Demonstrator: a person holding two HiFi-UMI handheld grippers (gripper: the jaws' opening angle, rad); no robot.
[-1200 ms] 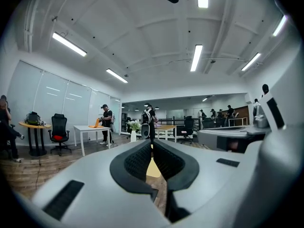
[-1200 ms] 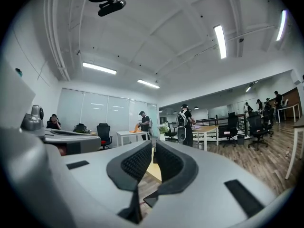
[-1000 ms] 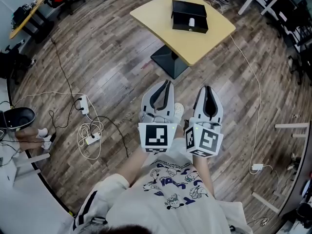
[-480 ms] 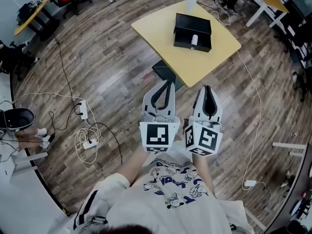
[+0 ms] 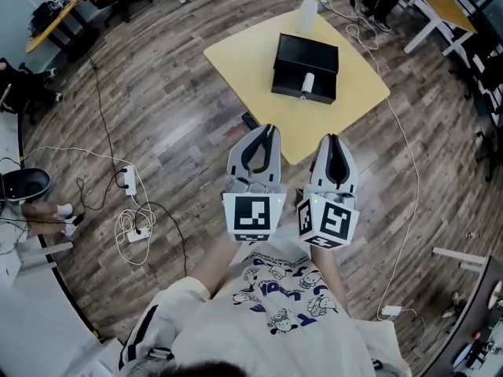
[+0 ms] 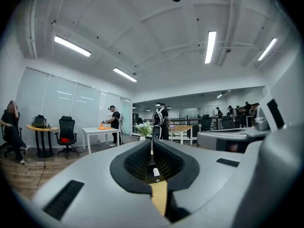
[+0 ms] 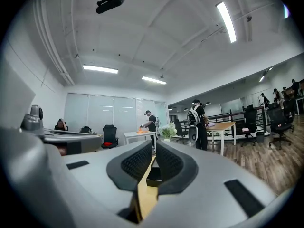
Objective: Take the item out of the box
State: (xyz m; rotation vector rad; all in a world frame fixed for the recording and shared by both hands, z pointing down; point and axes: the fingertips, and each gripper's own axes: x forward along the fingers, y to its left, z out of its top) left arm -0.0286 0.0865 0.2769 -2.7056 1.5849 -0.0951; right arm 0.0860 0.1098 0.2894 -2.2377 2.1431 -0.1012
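Note:
A black box (image 5: 305, 67) lies on a yellow table (image 5: 244, 49) ahead of me, its front open. A small white item (image 5: 308, 81) shows inside that front. Both grippers are held side by side at chest height, short of the table's near corner and pointing at it. My left gripper (image 5: 272, 129) is shut with nothing in it. My right gripper (image 5: 333, 138) is shut and empty too. In the left gripper view, the box and white item (image 6: 156, 172) show small past the shut jaws (image 6: 153, 139). The right gripper view shows the box (image 7: 154, 175) beyond its jaws (image 7: 154, 145).
A white vase with a plant (image 5: 309, 6) stands at the table's far corner. A power strip and coiled cables (image 5: 130, 210) lie on the wood floor to the left. A white cable (image 5: 409, 171) runs along the floor on the right. Other desks, chairs and people stand further off.
The table and box have come closer and lower in the head view as the person walks toward them. Both grippers stay shut and level.

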